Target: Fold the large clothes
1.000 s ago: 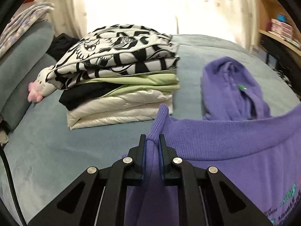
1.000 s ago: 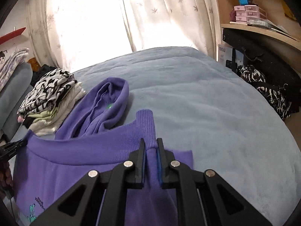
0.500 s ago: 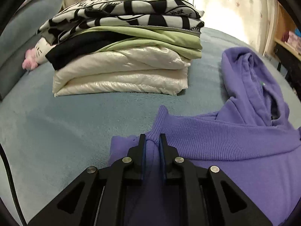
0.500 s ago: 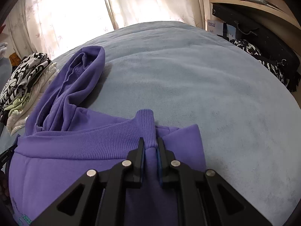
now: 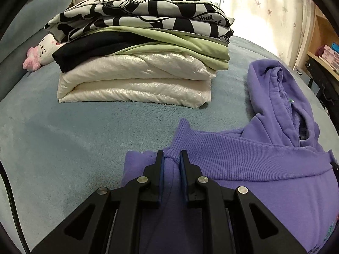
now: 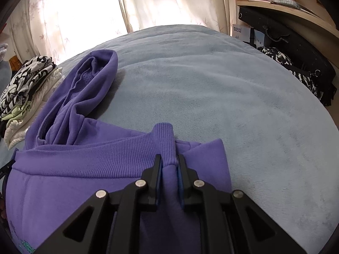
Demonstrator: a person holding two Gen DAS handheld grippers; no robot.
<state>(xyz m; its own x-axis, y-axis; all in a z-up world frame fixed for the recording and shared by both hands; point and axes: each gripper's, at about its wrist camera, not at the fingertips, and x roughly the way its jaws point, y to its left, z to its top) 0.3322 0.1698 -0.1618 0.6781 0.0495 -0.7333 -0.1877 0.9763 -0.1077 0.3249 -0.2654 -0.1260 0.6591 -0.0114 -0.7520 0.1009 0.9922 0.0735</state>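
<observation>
- Here the purple hoodie point(image 5: 254, 169) lies folded on the blue-grey blanket point(image 5: 63, 148), filling the lower right of the left wrist view.
- The left gripper point(image 5: 171, 158) at bottom centre has the ribbed hem corner between its jaws, pads still touching the cloth.
- In the right wrist view the right gripper point(image 6: 169, 160) clamps the other hem corner; its jaws are opening.
- The hood point(image 6: 91, 84) stretches toward the upper left.
- A stack of folded clothes point(image 5: 139, 57) sits upper centre in the left view, apart from the hoodie, a plush toy point(image 5: 42, 50) beside it.
</observation>
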